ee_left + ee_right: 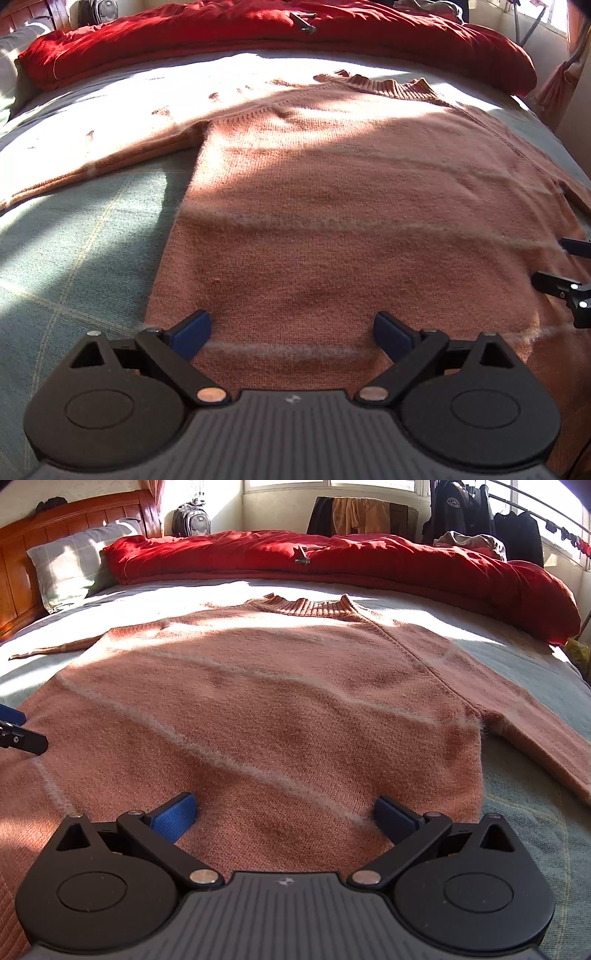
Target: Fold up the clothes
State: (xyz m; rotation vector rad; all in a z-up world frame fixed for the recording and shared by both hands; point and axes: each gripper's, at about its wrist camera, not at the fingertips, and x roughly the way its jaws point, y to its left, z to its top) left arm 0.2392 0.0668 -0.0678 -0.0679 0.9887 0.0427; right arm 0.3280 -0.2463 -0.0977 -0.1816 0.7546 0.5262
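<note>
A salmon-pink knit sweater (332, 206) with thin pale stripes lies flat on the bed, ribbed collar (310, 607) at the far end, both sleeves spread sideways. My left gripper (291, 330) hovers open over the sweater's lower left part, nothing between its blue pads. My right gripper (284, 812) is open too, over the lower right part near the side seam. In the left wrist view, the right gripper's fingers (561, 284) show at the right edge. The left gripper's fingers (22, 734) appear at the left edge of the right wrist view.
The bed has a pale green checked sheet (74, 236). A red duvet (332, 565) is bunched along the far side, with a small metal object (304, 554) on it. A grey pillow (70, 565) and wooden headboard (44, 531) stand far left. Clothes hang by the window (480, 513).
</note>
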